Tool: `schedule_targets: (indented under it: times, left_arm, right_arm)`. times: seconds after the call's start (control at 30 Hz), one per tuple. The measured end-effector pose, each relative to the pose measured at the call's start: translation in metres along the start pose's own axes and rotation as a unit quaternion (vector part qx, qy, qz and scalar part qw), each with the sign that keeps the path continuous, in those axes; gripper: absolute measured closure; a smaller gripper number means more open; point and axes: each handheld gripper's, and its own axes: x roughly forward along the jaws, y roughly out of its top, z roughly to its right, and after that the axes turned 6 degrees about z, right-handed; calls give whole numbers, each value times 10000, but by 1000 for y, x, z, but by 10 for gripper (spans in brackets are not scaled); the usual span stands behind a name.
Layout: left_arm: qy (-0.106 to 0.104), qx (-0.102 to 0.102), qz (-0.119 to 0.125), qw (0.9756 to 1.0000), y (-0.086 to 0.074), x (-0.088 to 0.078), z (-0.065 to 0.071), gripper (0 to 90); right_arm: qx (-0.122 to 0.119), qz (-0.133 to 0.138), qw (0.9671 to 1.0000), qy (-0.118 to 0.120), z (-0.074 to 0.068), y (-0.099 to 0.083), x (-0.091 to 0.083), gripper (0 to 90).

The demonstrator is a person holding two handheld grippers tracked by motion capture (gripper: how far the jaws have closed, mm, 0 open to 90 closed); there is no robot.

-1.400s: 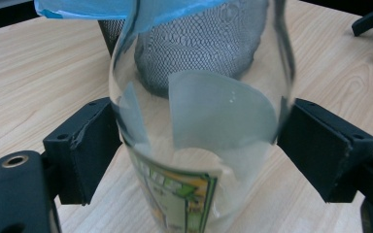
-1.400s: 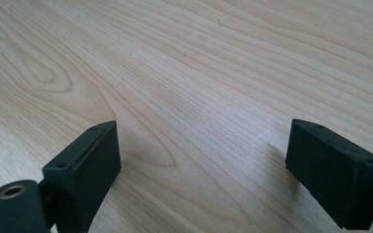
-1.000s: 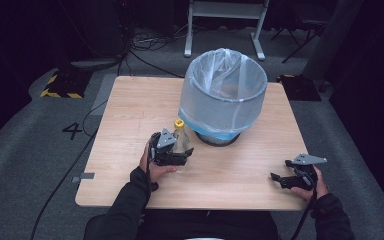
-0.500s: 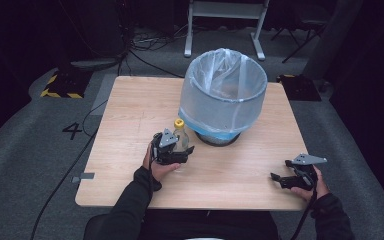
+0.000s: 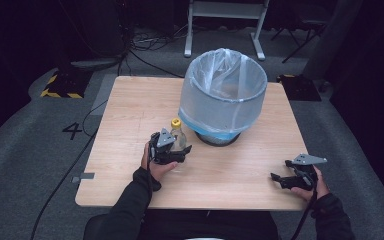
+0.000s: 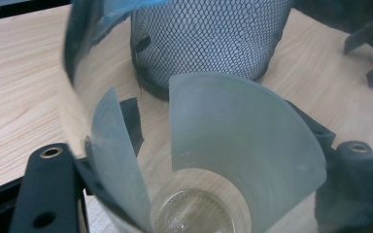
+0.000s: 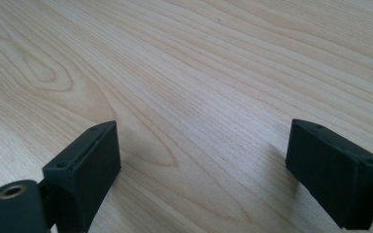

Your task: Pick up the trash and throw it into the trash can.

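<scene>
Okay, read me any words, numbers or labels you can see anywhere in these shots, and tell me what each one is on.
"4": a dark numeral on the grey floor, left of the light wooden table.
The clear plastic bottle with a yellow cap, held in the left gripper, carries a pale label; no print can be read on it.
No other text is readable.

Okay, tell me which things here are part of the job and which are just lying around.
Likely in the job:
clear bottle, held in the left tongs
lined mesh bin
right tongs, open, over bare table

Lying about:
cables on the floor
grey stand behind the table
</scene>
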Motion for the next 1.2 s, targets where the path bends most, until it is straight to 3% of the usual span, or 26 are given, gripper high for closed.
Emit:
schedule_targets:
  times: [0.43, 0.83, 1.03, 1.2]
  left_arm:
    - [248, 102, -17, 9996, 6, -14, -4, 277]
    - [542, 34, 127, 9984, 17, -31, -20, 277]
    - [565, -202, 268, 9978, 26, -40, -30, 277]
    - [663, -109, 261, 9974, 36, -44, -33, 277]
  right_arm:
    - [2, -1, 10000, 0, 0, 0, 0, 125]
    - [1, 0, 10000, -2, 0, 0, 0, 125]
    - [10, -3, 10000, -13, 0, 0, 0, 125]
    - [13, -5, 10000, -11, 0, 0, 0, 125]
